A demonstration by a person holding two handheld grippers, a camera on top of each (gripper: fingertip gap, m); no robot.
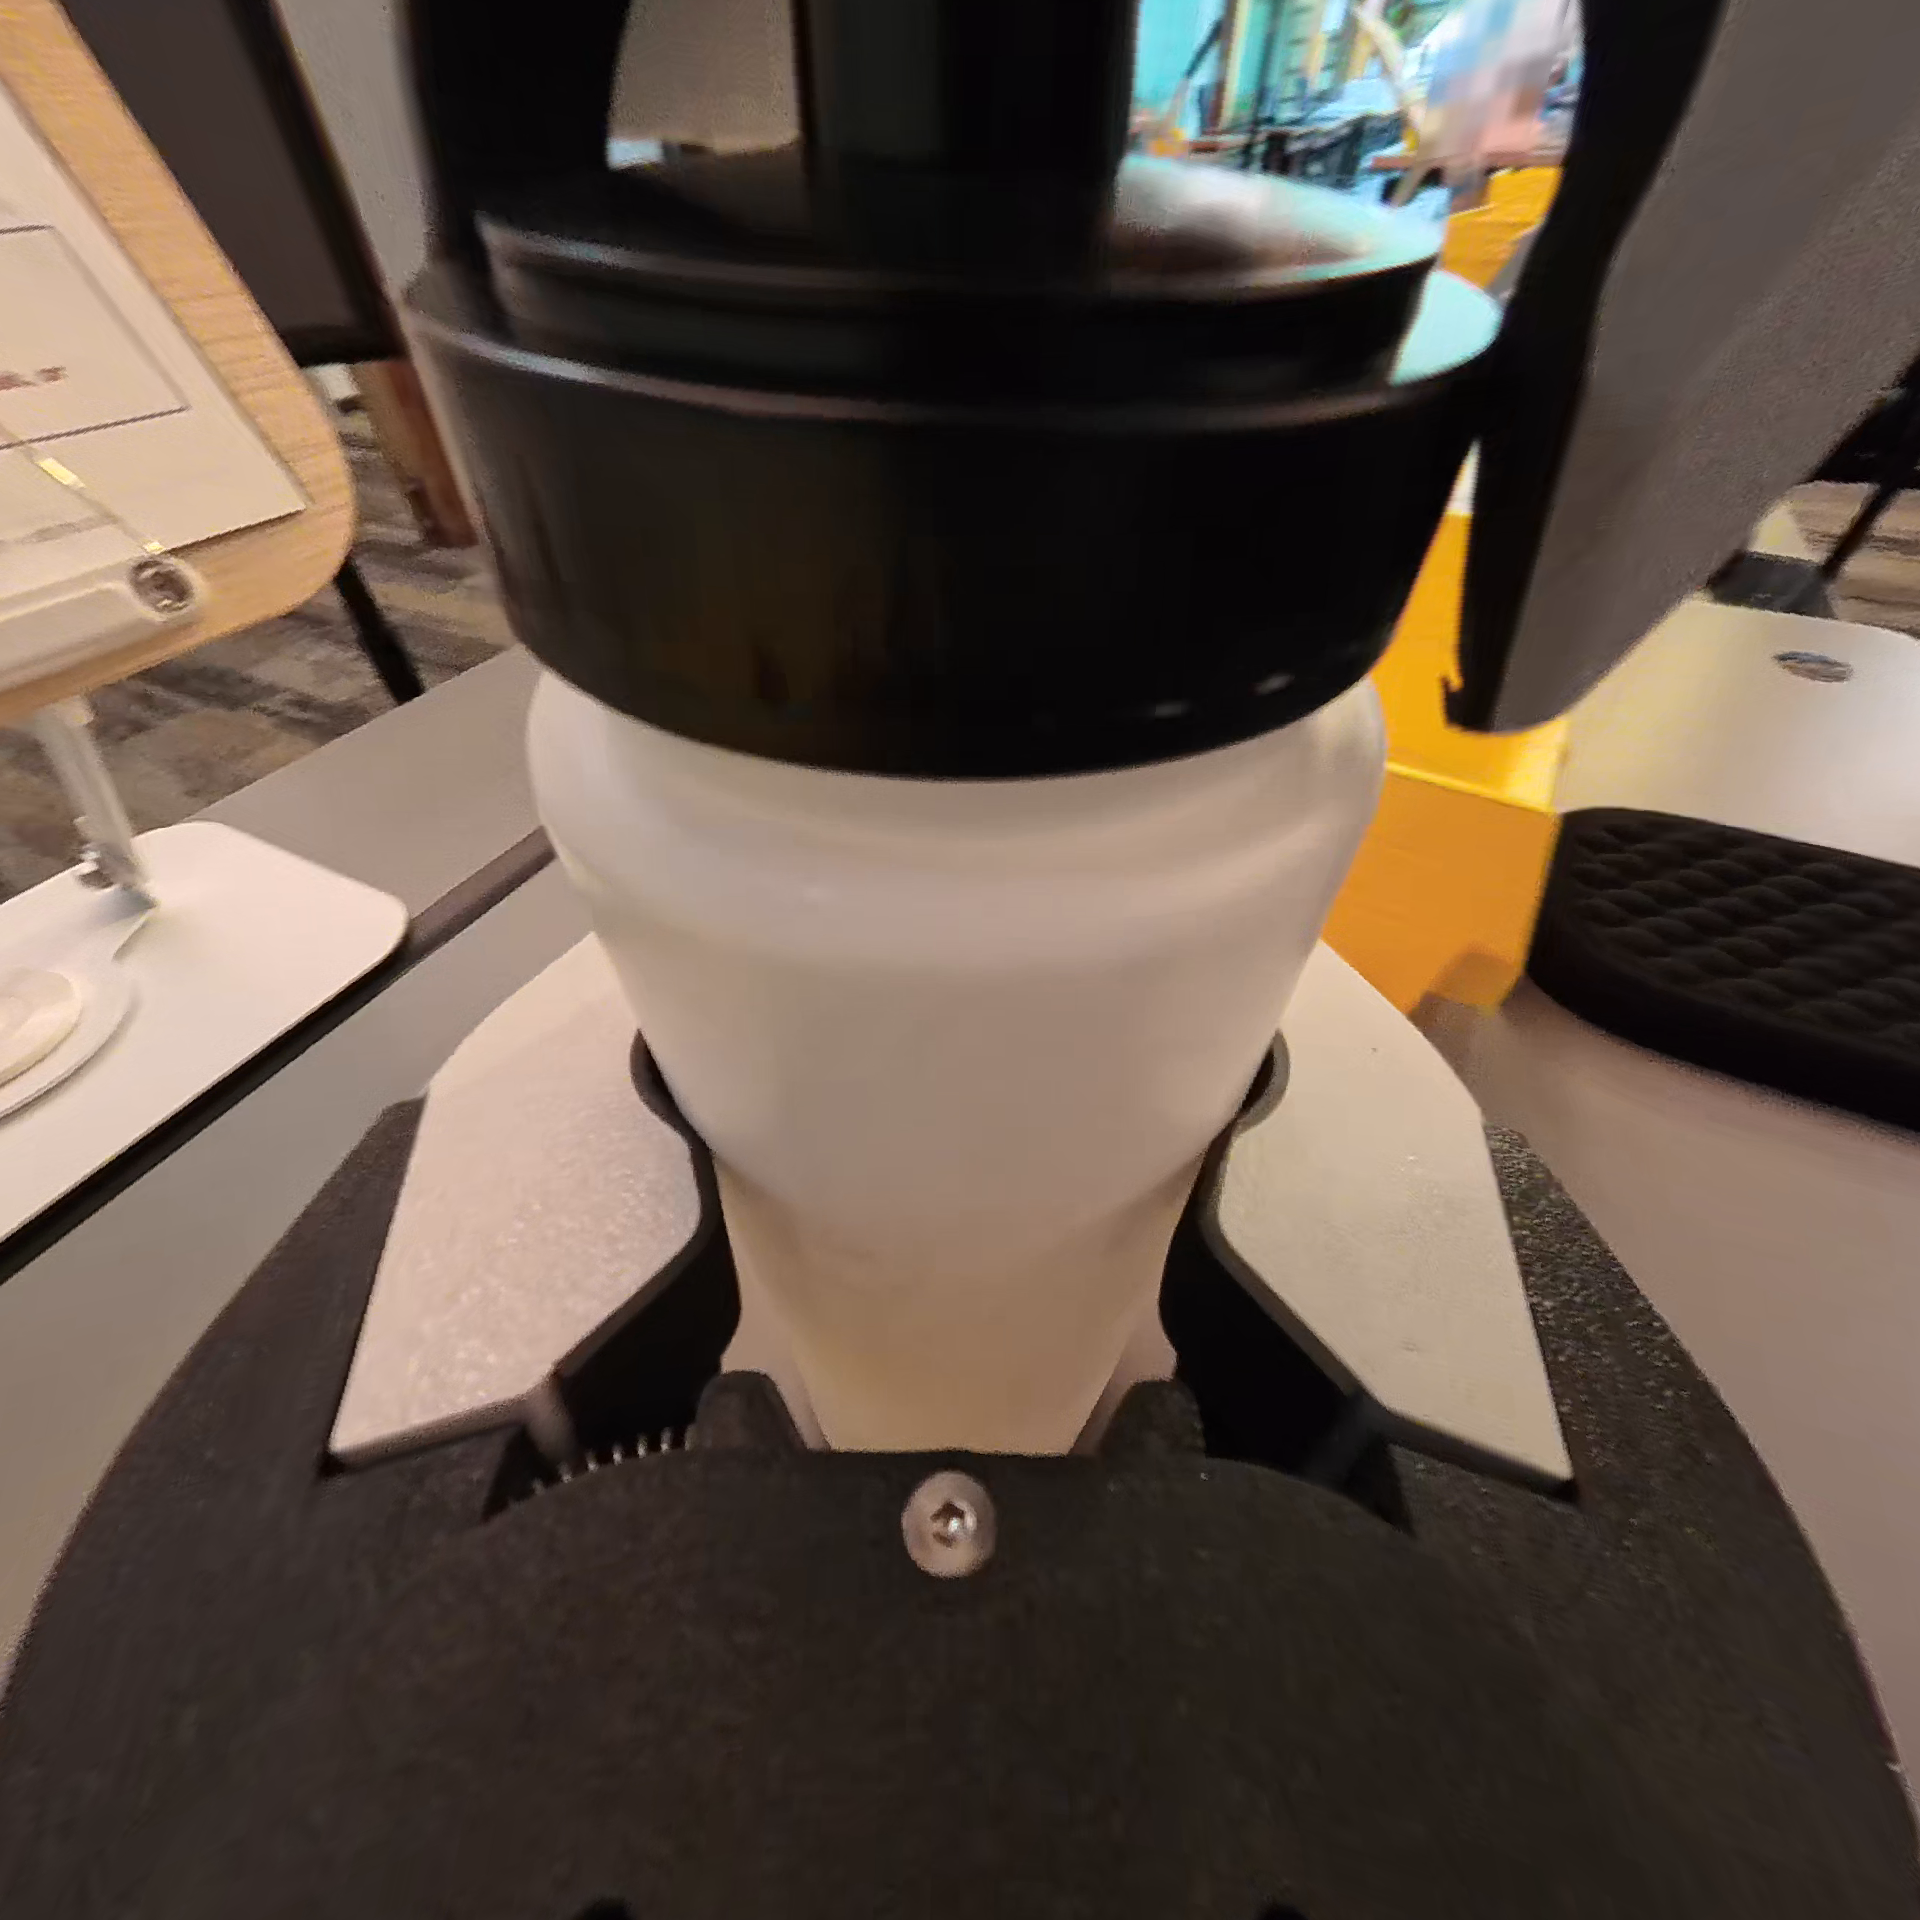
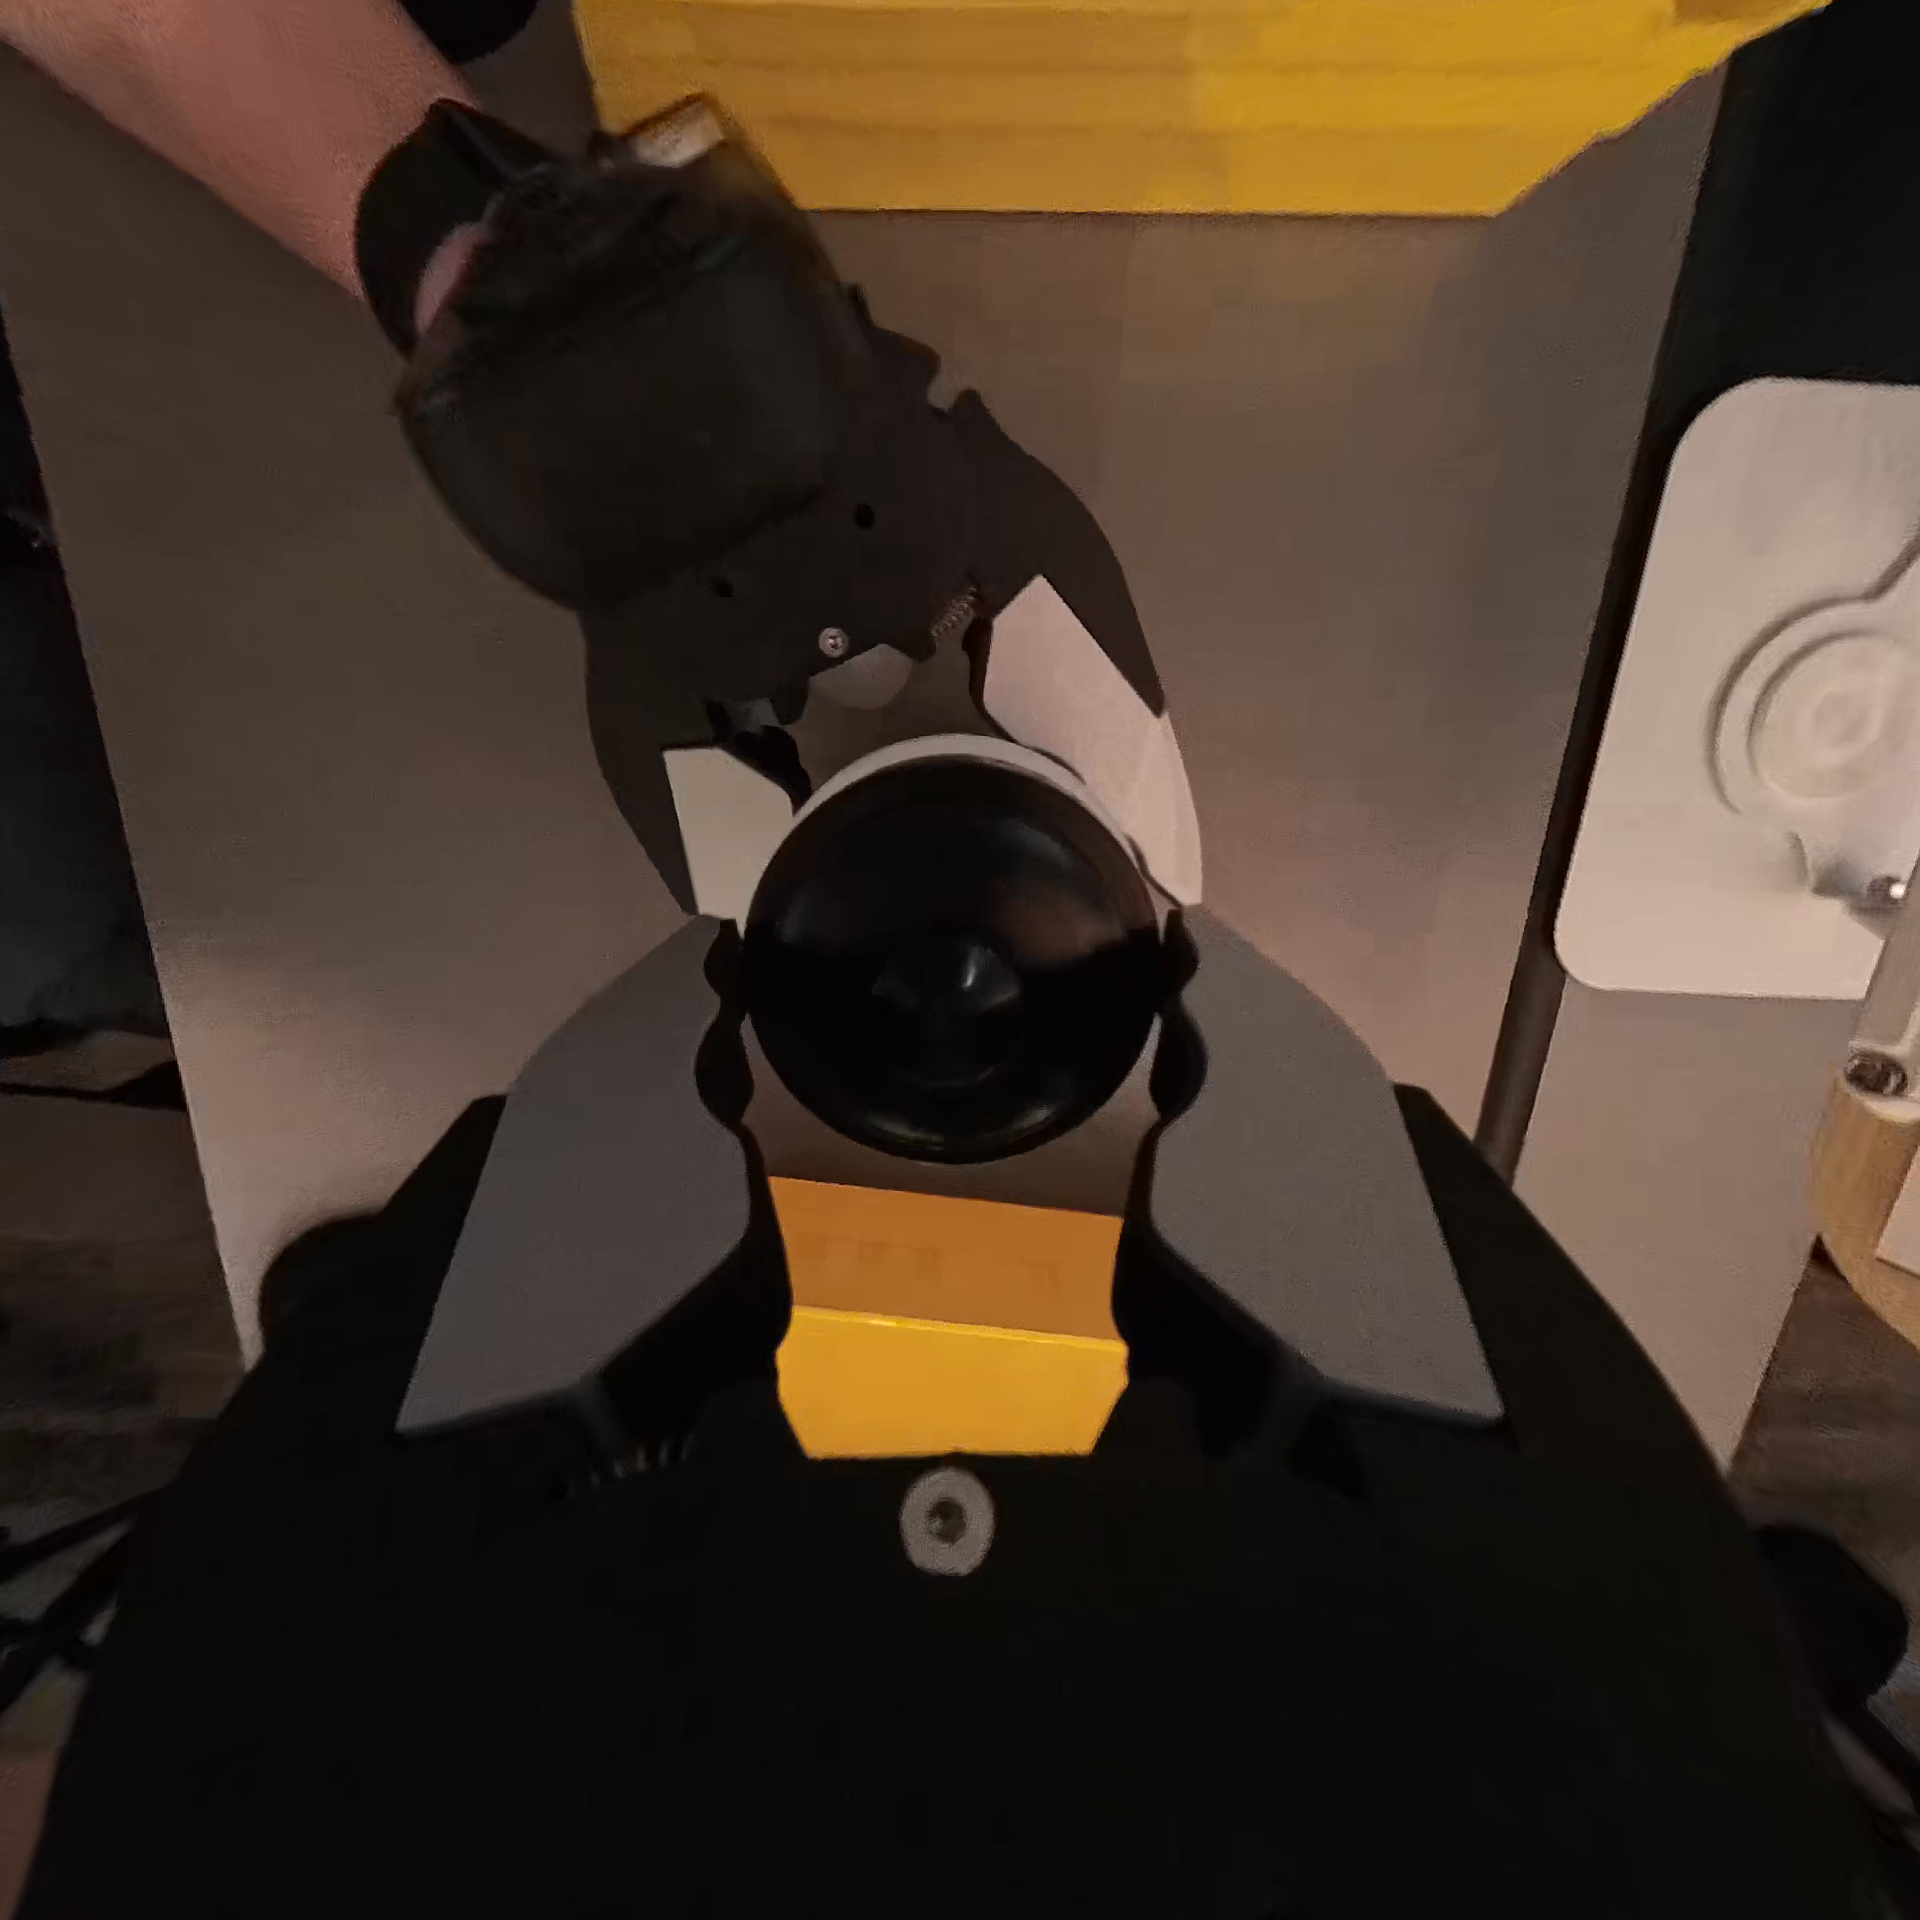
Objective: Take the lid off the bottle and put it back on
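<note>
Two grips are set: your left gripper (image 1: 956, 1174) pinches the white bottle (image 1: 956, 935) above the counter (image 2: 1299, 520), your right gripper (image 2: 951, 997) clamps its black lid (image 2: 951, 966), so twisting seems next.

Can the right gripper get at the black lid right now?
Probably yes: the right gripper already brackets the black lid from above, while the left gripper grips only the white bottle body, below it.

Yellow block (image 1: 1455, 883), black mesh pad (image 1: 1735, 935), white stand base (image 1: 208, 935) on grey table (image 1: 1662, 1195)
</note>
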